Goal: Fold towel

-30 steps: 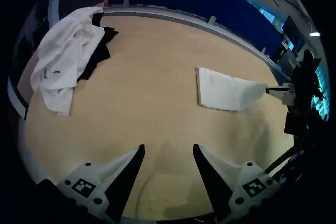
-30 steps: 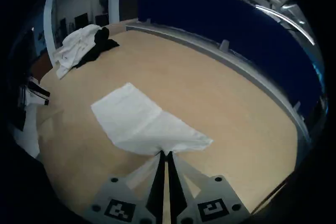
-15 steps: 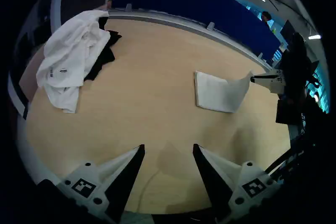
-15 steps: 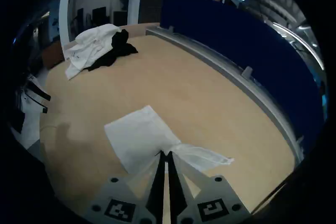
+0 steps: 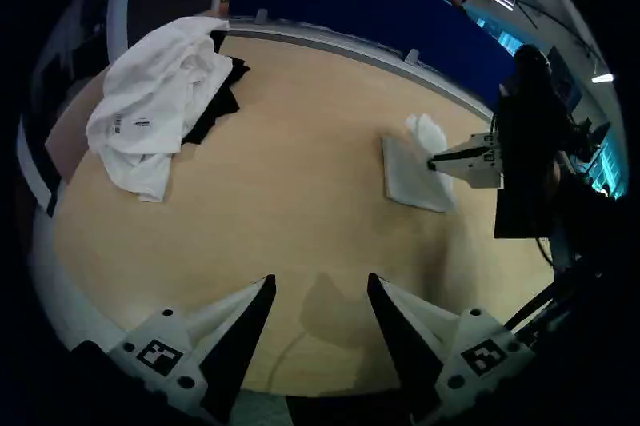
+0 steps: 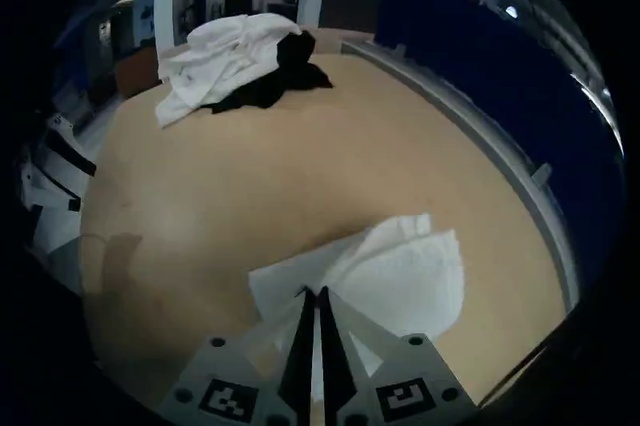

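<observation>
A white towel (image 5: 412, 170) lies on the wooden table (image 5: 304, 154), its right part lifted and carried back over the flat part. My right gripper (image 6: 314, 295) is shut on the towel (image 6: 400, 266) at a raised edge; the left gripper view shows it (image 5: 434, 164) from the side, held by a person in dark clothes (image 5: 528, 154). My left gripper (image 5: 318, 286) hovers open above the near table edge, nothing between its fingers, well short of the towel.
A heap of white and black garments (image 5: 156, 98) lies at the far left of the table, also seen as a pile of clothes (image 6: 236, 62). A blue partition wall (image 5: 360, 2) runs behind the table's far rim.
My right gripper has carried the towel's held edge up and over toward the flat half, folding it. The left gripper has barely shifted and stays open.
</observation>
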The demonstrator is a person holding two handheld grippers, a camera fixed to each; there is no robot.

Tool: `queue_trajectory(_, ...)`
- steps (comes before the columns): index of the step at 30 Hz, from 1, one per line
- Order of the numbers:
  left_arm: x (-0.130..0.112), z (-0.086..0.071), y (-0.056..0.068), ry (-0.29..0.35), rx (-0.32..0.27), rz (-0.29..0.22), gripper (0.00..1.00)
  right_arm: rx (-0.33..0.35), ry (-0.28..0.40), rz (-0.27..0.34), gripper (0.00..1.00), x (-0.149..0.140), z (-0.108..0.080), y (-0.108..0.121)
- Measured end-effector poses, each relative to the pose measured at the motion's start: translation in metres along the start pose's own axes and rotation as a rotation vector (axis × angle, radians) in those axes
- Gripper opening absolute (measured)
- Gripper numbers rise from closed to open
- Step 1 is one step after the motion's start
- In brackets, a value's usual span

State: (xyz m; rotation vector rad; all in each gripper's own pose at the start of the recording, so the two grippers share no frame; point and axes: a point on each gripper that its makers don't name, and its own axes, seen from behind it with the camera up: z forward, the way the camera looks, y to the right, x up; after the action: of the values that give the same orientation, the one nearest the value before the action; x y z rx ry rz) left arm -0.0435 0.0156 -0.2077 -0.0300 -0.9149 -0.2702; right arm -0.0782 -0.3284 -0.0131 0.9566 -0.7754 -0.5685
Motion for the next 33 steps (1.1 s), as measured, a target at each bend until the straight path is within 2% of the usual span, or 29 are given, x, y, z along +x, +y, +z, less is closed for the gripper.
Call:
queue_trajectory(5,-0.002,0.000,-0.004,-0.001,0.001,-0.016,0.84,0.032,-0.058,0.035,0.04,-0.022,0.030,-0.015)
queue_trajectory(8,-0.001,0.001,-0.004,-0.001,-0.001,-0.014,0.84,0.041,-0.049,0.068,0.05,-0.020,0.033,-0.016)
queue_trajectory(14,0.001,0.005,0.000,-0.005,-0.010,-0.004,0.84,0.052,-0.021,0.099,0.04,-0.014,0.025,-0.014)
queue_trajectory(20,0.005,0.006,0.004,-0.003,-0.013,0.011,0.84,0.046,0.013,0.091,0.04,-0.010,0.015,-0.014)
queue_trajectory(24,0.006,0.006,0.006,-0.004,-0.017,0.015,0.84,0.062,0.011,0.096,0.04,-0.014,0.016,-0.019)
queue_trajectory(28,0.007,0.007,0.007,-0.005,-0.020,0.020,0.84,0.058,0.006,0.102,0.12,-0.019,0.018,-0.021)
queue_trajectory(33,0.008,0.008,0.007,-0.006,-0.022,0.022,0.84,0.039,0.034,0.116,0.52,-0.018,0.008,-0.023)
